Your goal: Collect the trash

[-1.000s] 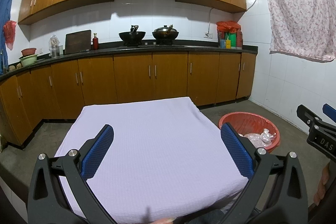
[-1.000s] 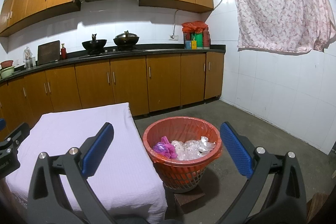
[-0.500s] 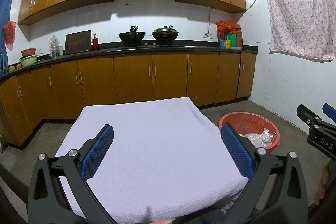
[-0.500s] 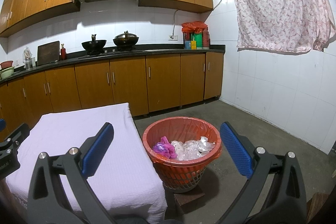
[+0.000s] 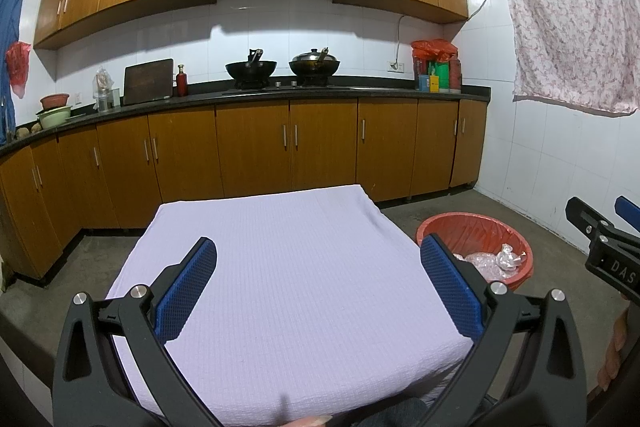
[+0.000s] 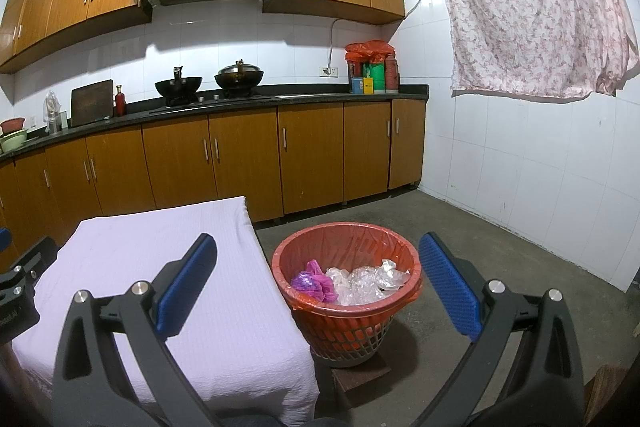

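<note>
Both grippers empty w/ jaws wide apart: left gripper [image 5: 318, 281] hangs over the near part of the table [image 5: 280, 267], right gripper [image 6: 318, 281] sits above the gap between table edge and red trash basket [image 6: 347, 311]. Task's stuff = trash: clear plastic wrappers [image 6: 368, 281] and a purple-pink bag [image 6: 312, 279] lie inside the basket, which is lined w/ a red bag; no loose trash visible on the lilac tablecloth or the floor in either view, so collection looks done or nearly so (judgement). Risks: basket stands on a small brown block [image 6: 362, 371], looks tippy, so a bump from the right gripper's fingers on the rim could topple it and spill wrappers; wrappers are light, could spring out if pressed. Cloth hangs over the table's right edge just beside the basket, so a finger could snag it and drag it. Room: open concrete floor [image 6: 500, 267] right of and behind the basket, tiled wall well apart; cabinets [image 5: 256, 147] beyond the table's far edge, clear path between. Grippers are near each other at the table's right corner, collision possible if both swing inward.
</note>
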`<state>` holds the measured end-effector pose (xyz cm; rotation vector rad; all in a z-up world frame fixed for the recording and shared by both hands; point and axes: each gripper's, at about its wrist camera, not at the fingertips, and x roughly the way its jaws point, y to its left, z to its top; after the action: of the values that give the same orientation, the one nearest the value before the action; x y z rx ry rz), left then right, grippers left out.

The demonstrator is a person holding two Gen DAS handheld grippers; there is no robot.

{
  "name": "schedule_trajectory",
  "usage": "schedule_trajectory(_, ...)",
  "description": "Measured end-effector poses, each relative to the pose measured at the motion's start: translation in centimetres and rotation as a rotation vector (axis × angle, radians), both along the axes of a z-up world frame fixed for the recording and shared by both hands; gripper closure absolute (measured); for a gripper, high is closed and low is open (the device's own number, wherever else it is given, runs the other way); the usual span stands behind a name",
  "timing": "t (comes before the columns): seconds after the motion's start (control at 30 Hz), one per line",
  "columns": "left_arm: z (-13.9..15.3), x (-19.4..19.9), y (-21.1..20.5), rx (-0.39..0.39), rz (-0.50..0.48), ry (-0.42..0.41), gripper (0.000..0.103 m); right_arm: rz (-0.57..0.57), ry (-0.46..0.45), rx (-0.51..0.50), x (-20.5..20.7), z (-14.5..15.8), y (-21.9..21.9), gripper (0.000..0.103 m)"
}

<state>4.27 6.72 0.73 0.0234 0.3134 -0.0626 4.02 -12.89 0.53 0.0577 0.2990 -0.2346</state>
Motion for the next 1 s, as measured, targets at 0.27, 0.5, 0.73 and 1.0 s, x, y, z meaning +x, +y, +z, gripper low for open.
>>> schedule_trajectory(0.27, -0.01, -0.01, -0.03, 0.0, 0.001, 0.001, 0.002, 0.0, 0.0, 0.0, 0.0, 0.0, 0.01, 0.004)
schedule_trajectory(0.5, 0.01, -0.01, -0.01, 0.0, -0.001, 0.002, 0.002, 0.001, 0.001, 0.0, -0.01, -0.01, 0.04, 0.004)
schedule_trajectory(0.73, -0.17, -0.14, -0.12, 0.0, 0.003, 0.01, 0.002, -0.001, 0.003, 0.004, -0.1, -0.05, 0.41, 0.004)
schedule_trajectory(1.0, -0.24, -0.2, -0.1, 0.001, 0.005, 0.01, 0.002, -0.001, 0.002, 0.004, -0.08, -0.09, 0.43, 0.004)
